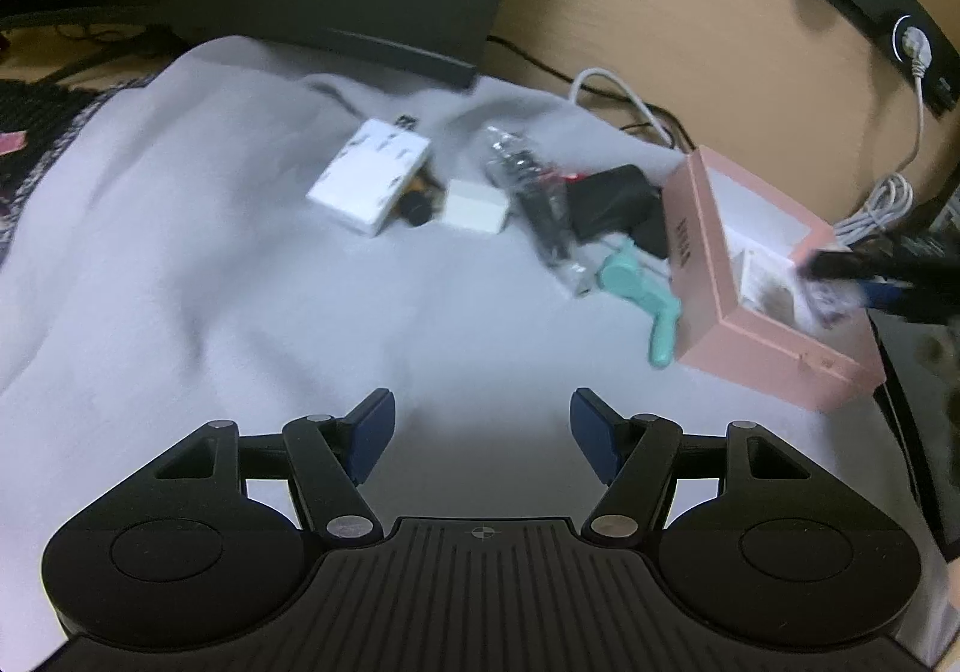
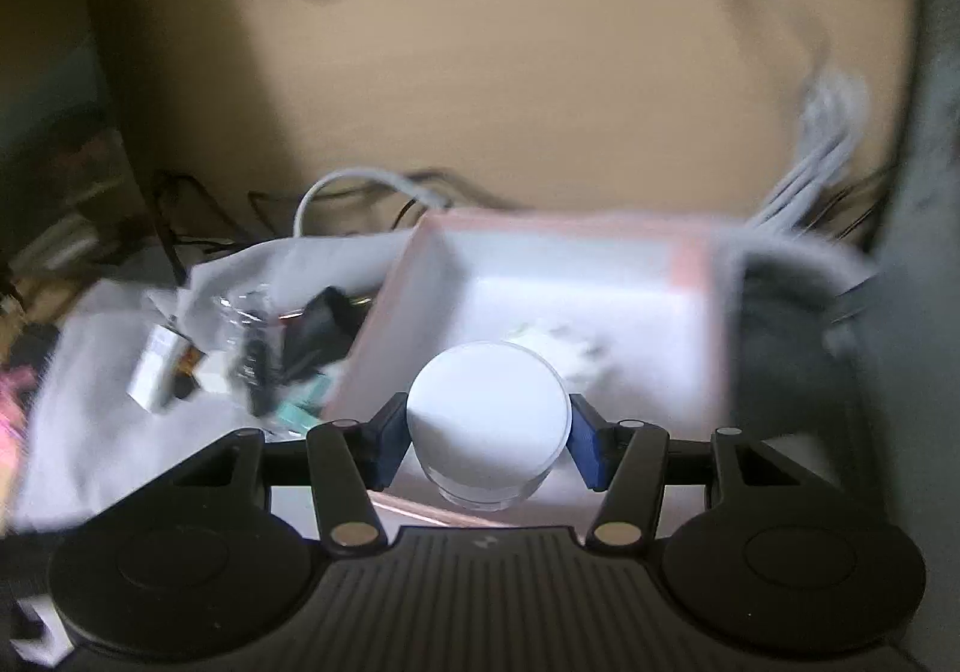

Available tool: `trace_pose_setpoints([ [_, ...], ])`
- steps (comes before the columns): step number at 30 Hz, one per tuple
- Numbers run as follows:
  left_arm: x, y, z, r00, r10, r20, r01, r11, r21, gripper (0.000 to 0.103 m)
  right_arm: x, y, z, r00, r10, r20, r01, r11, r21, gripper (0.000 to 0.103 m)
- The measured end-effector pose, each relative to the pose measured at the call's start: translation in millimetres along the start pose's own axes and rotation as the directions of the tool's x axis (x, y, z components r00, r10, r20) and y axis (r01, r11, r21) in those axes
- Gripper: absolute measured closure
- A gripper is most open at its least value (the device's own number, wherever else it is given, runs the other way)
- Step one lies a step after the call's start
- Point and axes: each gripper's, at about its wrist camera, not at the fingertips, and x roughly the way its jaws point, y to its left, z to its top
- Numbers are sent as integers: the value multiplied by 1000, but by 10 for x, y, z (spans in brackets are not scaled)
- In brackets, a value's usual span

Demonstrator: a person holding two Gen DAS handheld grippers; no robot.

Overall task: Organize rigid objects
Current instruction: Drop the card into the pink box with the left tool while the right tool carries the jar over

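1 grey cloth (image 1: 180, 252) over tan desk (image 1: 690, 12)

My 2 wrist cameras both look obliquely down along my tools. The left one views the grey cloth (image 1: 240, 264) from some way back, pink box (image 1: 720, 300) at right. The right one sits close over that box (image 2: 420, 282). Both share the box and adjacent clutter.

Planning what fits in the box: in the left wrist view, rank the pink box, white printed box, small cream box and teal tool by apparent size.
1. Pink box
2. White printed box
3. Teal tool and small cream box: look alike, not ranked.
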Motion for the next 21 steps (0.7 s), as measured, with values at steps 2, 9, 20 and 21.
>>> trace_pose_setpoints([
  [2,-62,68,-47,1000,6,3,-6,1000,-2,33,299,-44,73,992,82,-92,-74,994,83,49],
  [9,-26,166,-157,1000,20,13,-20,1000,-21,33,872,29,128,985,40,-165,-31,998,59,49],
  [20,260,52,-60,999,39,-22,-37,996,79,33,559,168,16,998,3,-68,-11,992,-125,48],
  [21,270,50,-22,999,39,-11,-38,995,93,33,462,201,-41,999,-4,-44,-2,989,-148,48],
])
